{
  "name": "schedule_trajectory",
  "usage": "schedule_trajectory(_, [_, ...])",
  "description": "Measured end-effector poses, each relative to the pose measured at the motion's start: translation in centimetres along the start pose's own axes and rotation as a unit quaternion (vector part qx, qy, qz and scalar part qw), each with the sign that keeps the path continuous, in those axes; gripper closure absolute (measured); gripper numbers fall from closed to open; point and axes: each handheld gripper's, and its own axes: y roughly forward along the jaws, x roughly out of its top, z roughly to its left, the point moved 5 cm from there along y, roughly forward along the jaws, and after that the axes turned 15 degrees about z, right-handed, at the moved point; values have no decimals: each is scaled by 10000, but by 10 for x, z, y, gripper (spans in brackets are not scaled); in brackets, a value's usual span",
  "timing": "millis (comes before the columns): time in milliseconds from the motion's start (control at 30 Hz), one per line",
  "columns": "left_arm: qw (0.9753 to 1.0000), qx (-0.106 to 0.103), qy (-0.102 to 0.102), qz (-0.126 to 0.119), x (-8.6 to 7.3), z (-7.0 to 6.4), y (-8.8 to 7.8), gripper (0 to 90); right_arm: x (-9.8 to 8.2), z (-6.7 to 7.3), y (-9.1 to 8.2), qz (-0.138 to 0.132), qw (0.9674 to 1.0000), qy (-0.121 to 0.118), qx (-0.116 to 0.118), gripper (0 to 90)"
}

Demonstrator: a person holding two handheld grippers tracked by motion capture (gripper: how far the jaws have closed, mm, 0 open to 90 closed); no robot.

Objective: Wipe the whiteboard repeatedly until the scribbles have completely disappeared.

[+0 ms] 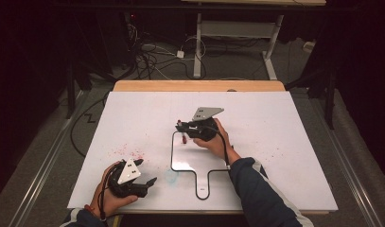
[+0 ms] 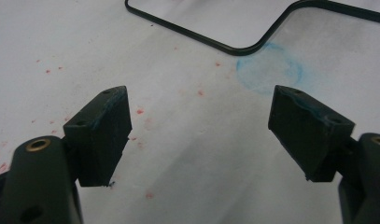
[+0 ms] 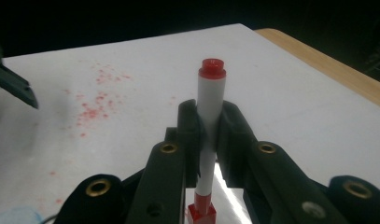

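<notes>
A white marker (image 3: 211, 100) with red ends stands between the jaws of my right gripper (image 3: 211, 116), which is shut on its barrel. In the high view this gripper (image 1: 185, 128) hovers over the far left corner of a flat paddle-shaped board with a black rim (image 1: 172, 151). The marker's (image 1: 182, 132) lower red end points down at the board; I cannot tell whether it touches. My left gripper (image 1: 146, 171) rests near the table's front left, open, with nothing between its pads (image 2: 106, 126).
Near the board's rim (image 2: 211, 42) lies a blue smudge (image 2: 269, 70) on the white table sheet (image 1: 275, 123). Red ink specks (image 1: 128, 152) dot the sheet left of the board. A wooden edge (image 1: 199, 85) runs along the far side.
</notes>
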Motion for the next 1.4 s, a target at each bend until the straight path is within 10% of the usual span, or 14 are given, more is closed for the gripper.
schedule_trajectory(167, [10000,-20,7,3,0,0,0,202,4,10,7,-34,9998,-126,119,816])
schedule_trajectory(533, [10000,-47,52,2,0,-2,0,202,-9,-15,-9,-52,9997,9,-228,816])
schedule_trajectory(867, [9999,-66,74,25,0,-2,1,202,-3,11,1,-151,9993,-334,95,816])
schedule_trajectory(1400, [9999,-98,75,37,-1,-3,1,202,-19,-23,-20,-62,9982,-166,-578,816])
